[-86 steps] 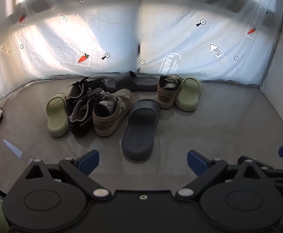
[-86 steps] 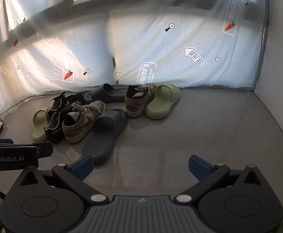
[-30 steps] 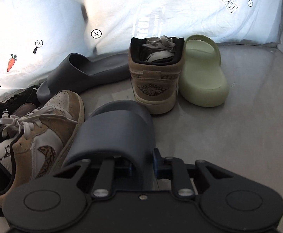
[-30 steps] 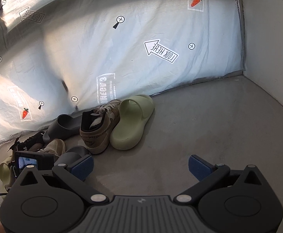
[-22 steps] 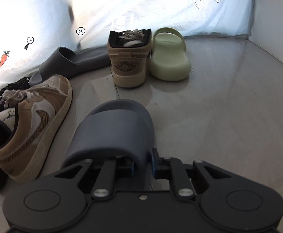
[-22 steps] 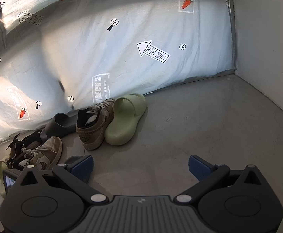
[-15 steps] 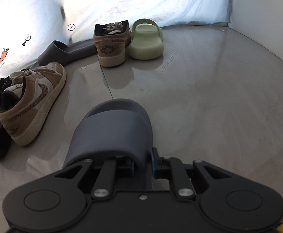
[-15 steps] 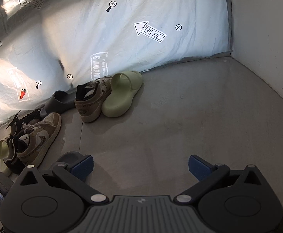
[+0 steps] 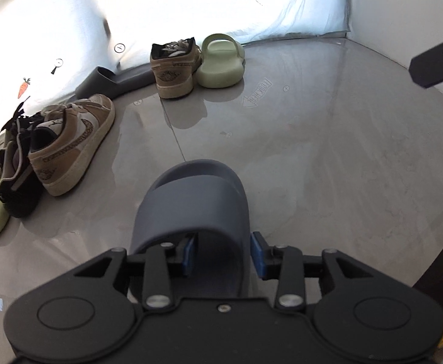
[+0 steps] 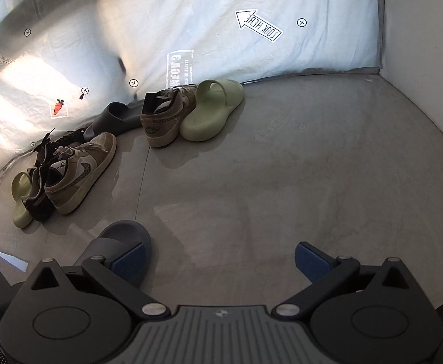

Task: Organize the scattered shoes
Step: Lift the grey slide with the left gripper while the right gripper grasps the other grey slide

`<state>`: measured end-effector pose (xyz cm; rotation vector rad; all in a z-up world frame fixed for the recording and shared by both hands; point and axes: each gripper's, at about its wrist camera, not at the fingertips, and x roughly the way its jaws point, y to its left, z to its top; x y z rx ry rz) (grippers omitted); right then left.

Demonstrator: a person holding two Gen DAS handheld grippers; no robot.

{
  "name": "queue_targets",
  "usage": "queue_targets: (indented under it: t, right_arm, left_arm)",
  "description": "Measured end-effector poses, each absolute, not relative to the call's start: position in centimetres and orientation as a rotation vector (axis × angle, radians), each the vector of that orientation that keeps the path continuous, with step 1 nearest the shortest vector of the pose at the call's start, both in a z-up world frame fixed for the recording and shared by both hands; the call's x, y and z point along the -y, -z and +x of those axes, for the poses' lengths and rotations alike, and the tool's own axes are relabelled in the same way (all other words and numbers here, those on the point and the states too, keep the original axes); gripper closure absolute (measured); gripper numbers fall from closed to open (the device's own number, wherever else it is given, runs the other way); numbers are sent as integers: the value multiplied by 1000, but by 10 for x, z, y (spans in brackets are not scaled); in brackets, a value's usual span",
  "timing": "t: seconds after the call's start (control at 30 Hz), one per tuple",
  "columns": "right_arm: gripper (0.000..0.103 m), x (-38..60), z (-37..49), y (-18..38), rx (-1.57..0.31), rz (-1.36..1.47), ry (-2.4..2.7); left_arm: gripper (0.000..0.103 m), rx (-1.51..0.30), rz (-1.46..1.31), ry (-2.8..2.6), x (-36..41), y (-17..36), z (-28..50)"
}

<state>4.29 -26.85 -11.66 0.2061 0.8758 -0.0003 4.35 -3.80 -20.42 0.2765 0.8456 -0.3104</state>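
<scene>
Grey slide (image 9: 195, 200) is clamped in the left gripper (image 9: 223, 253), right gripper (image 10: 219, 257) is apart and empty; other shoes (image 10: 78, 170) remain unsorted

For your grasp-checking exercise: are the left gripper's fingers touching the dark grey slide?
Touching. In the left wrist view, the left gripper has one blue pad inside the dark grey slide under its strap and the other against the strap's outer side, pinching it.

Both our hand-held grippers are matte black with blue finger pads (image 10: 311, 261) and silver screws (image 9: 155, 300); the right hand-held gripper (image 10: 219, 257) has a ribbed grey centre plate.
</scene>
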Motion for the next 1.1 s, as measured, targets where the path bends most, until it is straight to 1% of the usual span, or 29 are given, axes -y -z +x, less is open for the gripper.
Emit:
queue_targets:
  t: [0.07,0.2,0.23,0.37,0.47,0.53,0.7,0.77,0.93,1.1]
  right_arm:
    - [0,270,42,118,-887,207,-2]
    - [0,269,42,123,-912,199,-21]
    - [0,267,43,125,-919,192,-36]
    - [0,259,46,132,-946,162,-93]
    - [0,252,49,137,-966,140,-136]
    - [0,240,53,141,-962,63,-226]
    - [0,184,71,156,-823,-346,-621]
    - [0,165,85,161,-803,-409,-801]
    - [0,116,143,183,-942,-411,-1074]
    - [0,79,180,215,-1073,-491,-1083]
  left_arm:
    - [64,-874,252,298,28,196,27]
    - [73,-967,217,249,14,206,6]
    - [74,-984,217,233,13,208,4]
    - [74,-998,226,175,12,215,6]
    - [72,-952,230,166,9,207,-3]
    - [72,-914,211,155,2,199,-8]
    - [72,-894,120,58,-26,192,-5]
    - [72,-898,74,22,-37,190,-5]
    - [72,-874,-13,-59,-62,184,-3]
    - [72,-863,-16,-74,-70,182,2]
